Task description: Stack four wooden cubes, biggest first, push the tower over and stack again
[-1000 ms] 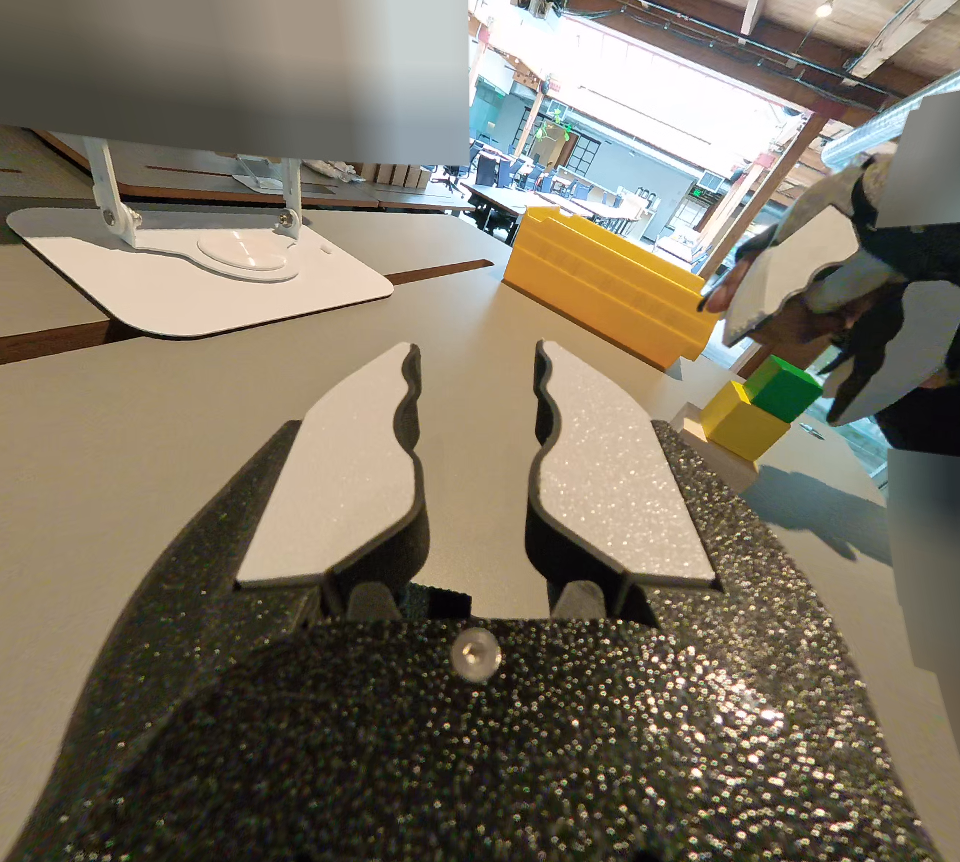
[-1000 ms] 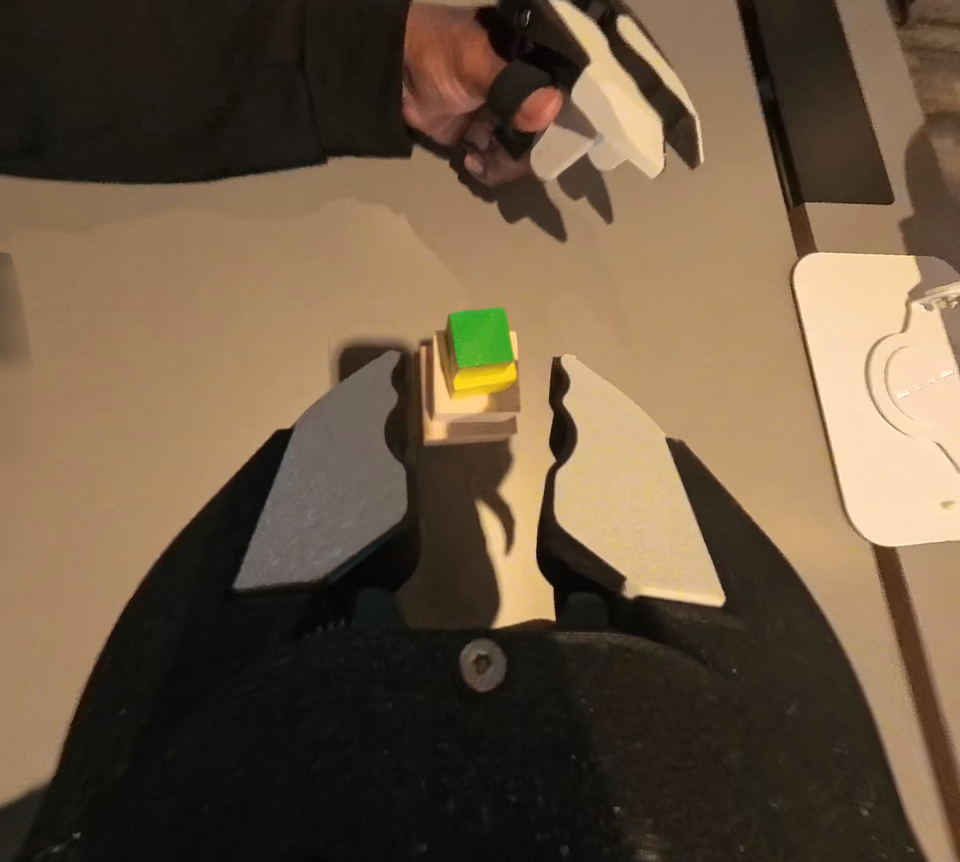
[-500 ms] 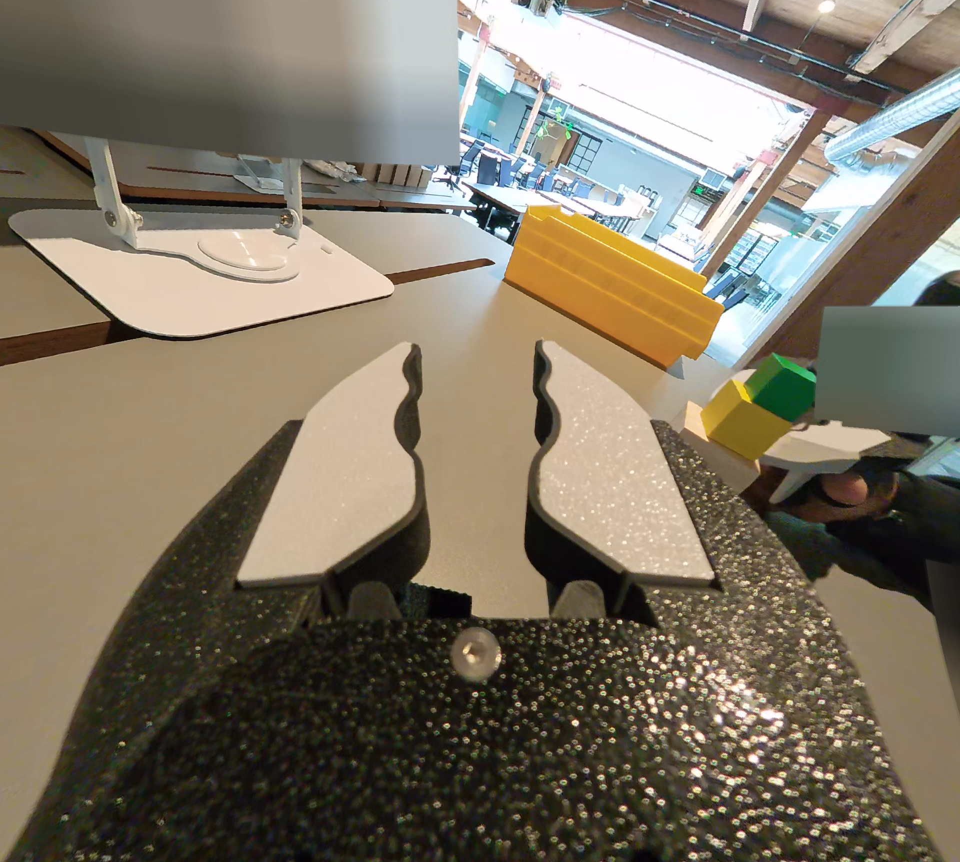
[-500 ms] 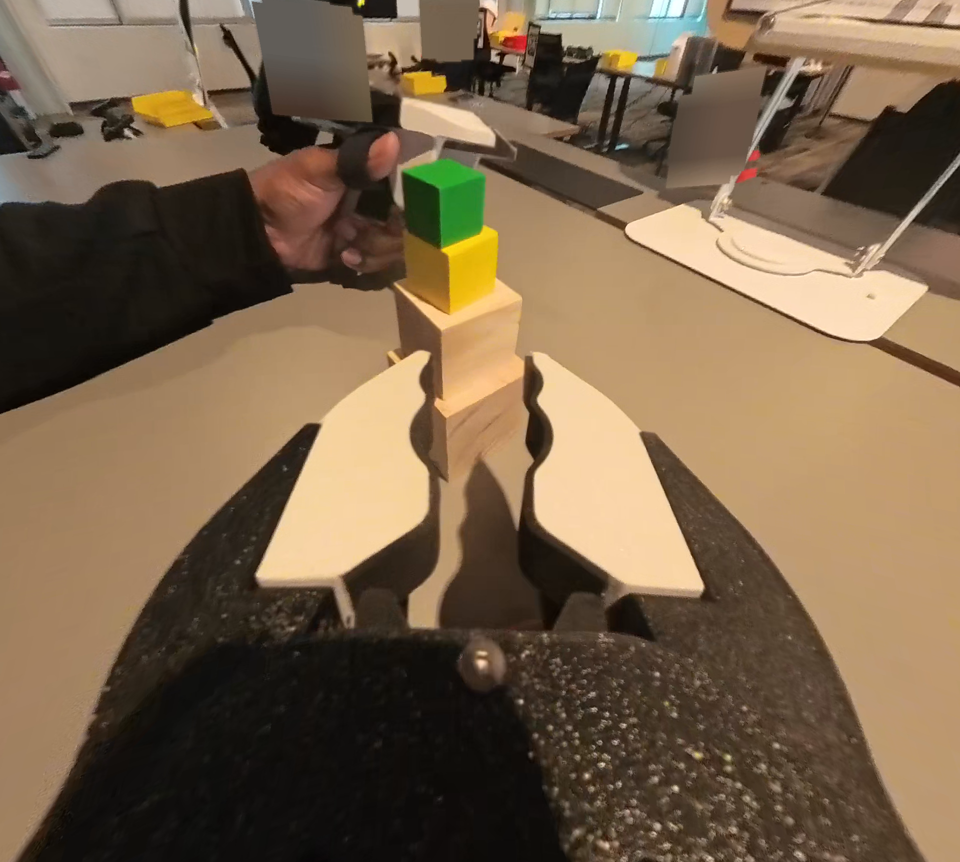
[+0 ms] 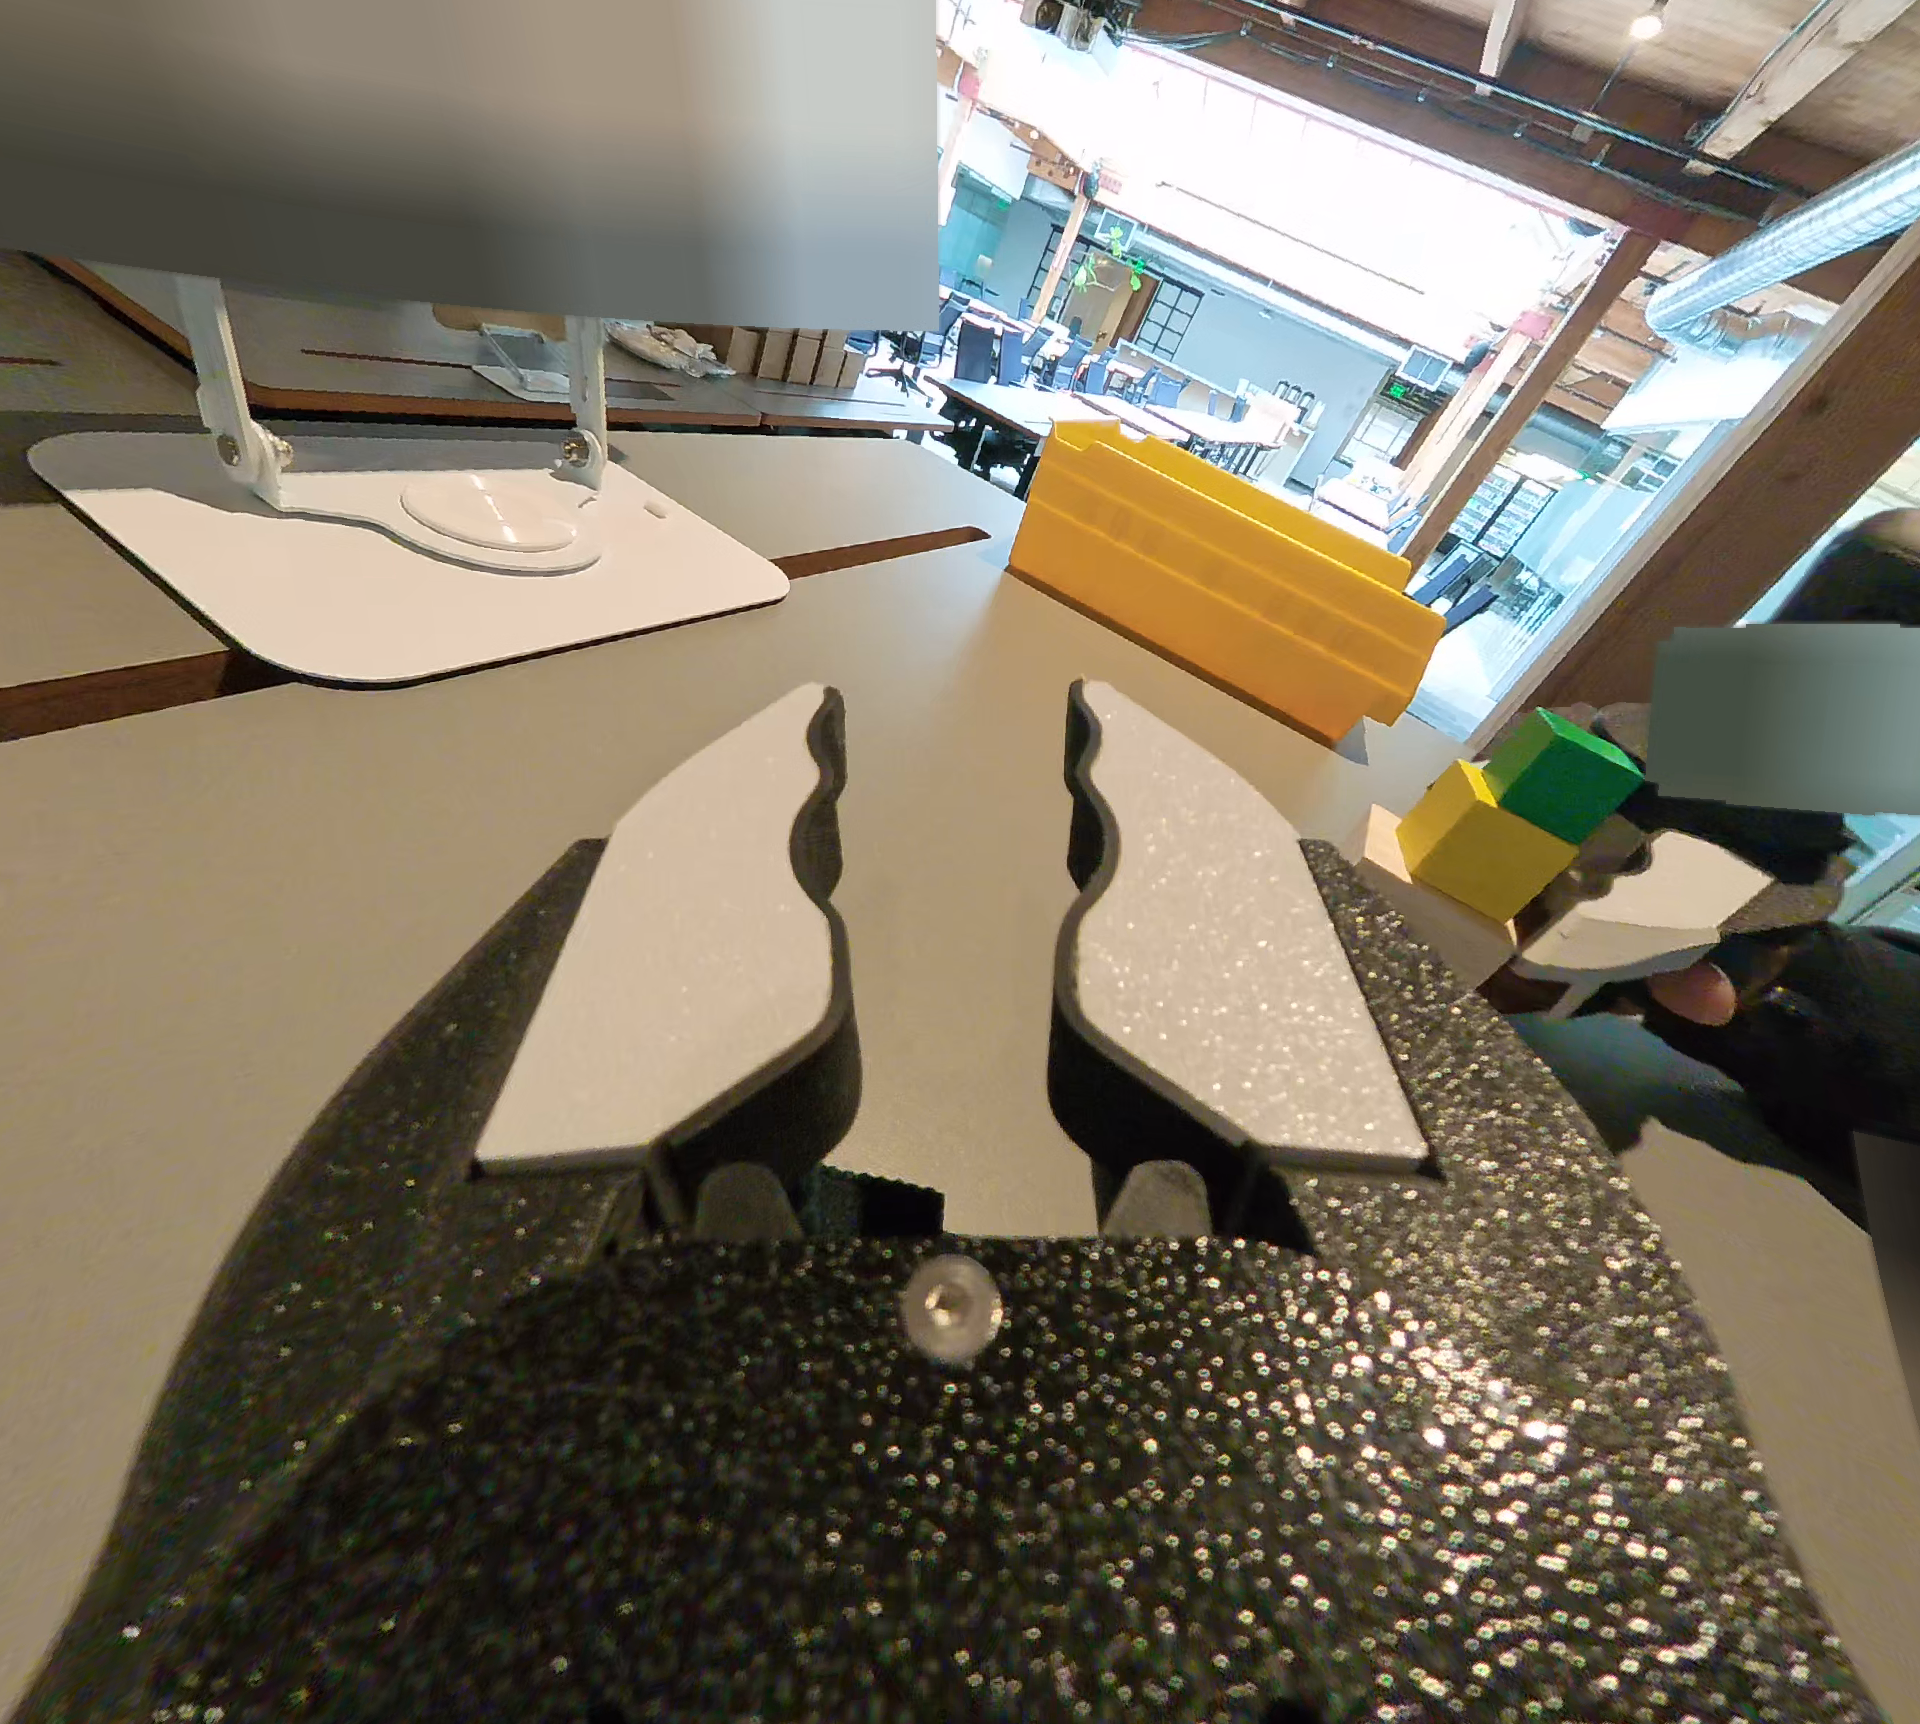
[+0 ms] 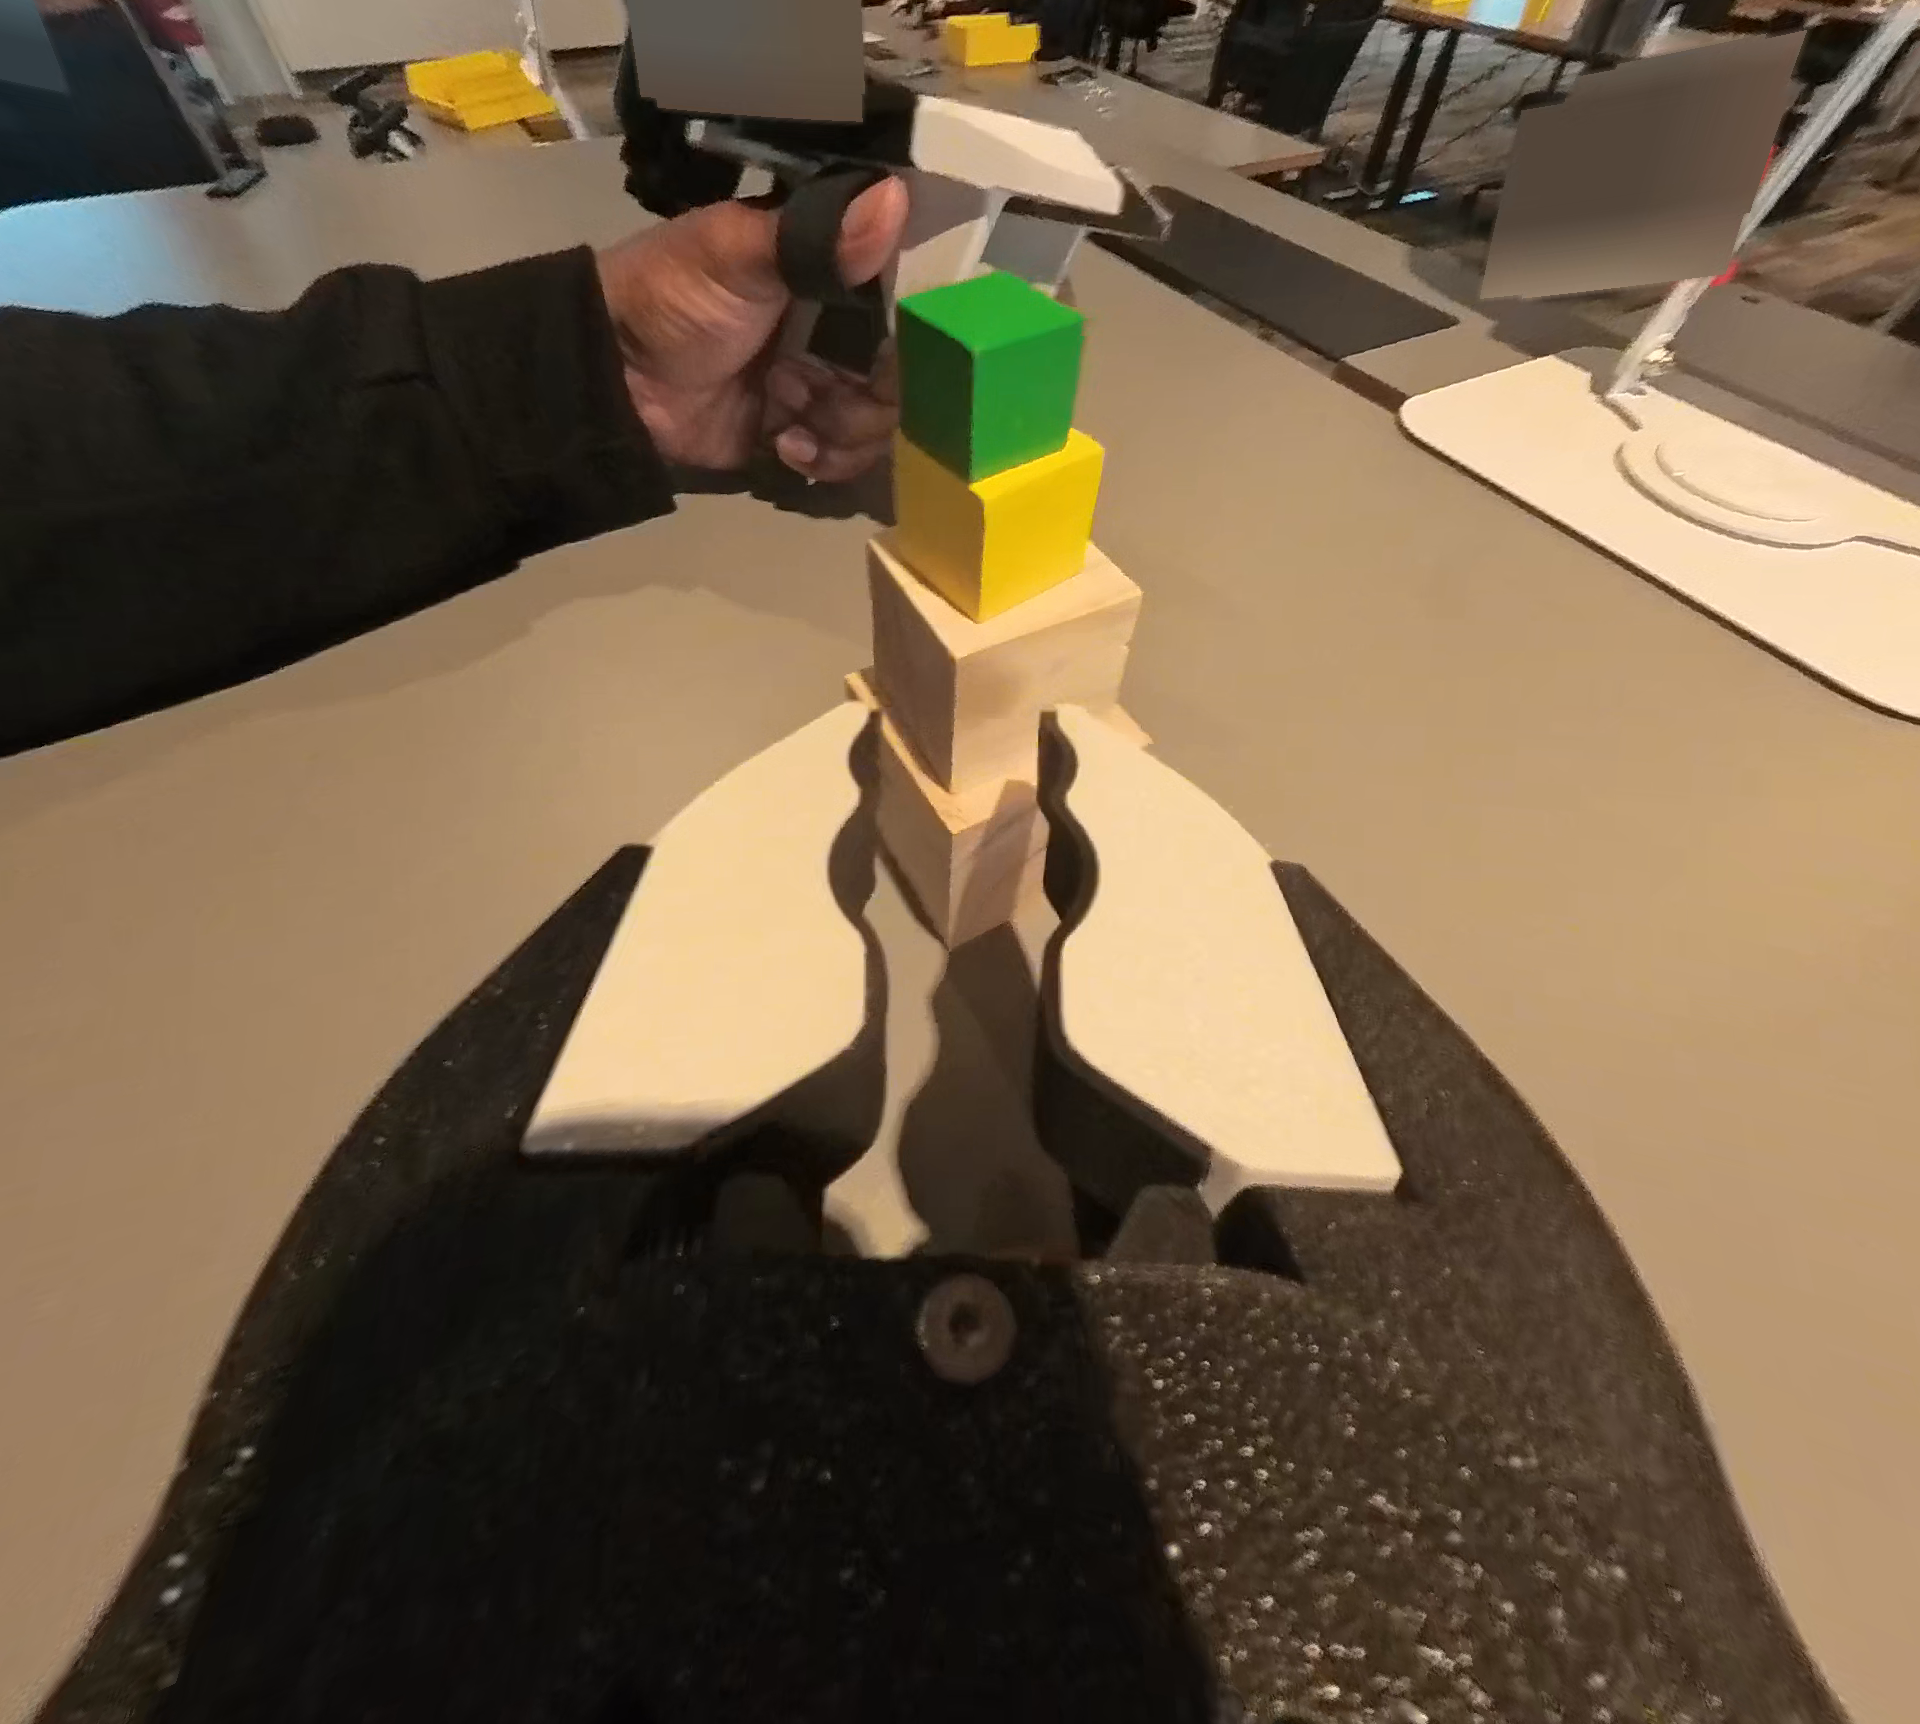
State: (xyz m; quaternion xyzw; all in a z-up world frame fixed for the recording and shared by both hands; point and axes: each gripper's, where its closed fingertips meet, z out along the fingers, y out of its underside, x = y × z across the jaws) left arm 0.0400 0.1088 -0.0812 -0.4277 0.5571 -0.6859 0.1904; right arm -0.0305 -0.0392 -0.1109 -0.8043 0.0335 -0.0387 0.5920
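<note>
The tower [image 6: 987, 594] stands on the grey table [image 6: 1455, 791], well clear of its edges, with bare tabletop all round it: green cube [image 6: 982, 370] on yellow cube [image 6: 997, 521], on two plain wood cubes, each turned a little off the one below. The right gripper [image 6: 951, 739] is low at the base, its smooth pale fingers [image 6: 727, 936] parted with the bottom cube's corner between them (contact is hard to judge). The left gripper [image 5: 948, 718], speckled black, hangs open and empty over bare table, a ribbed yellow bin [image 5: 1216, 599] beyond.
</note>
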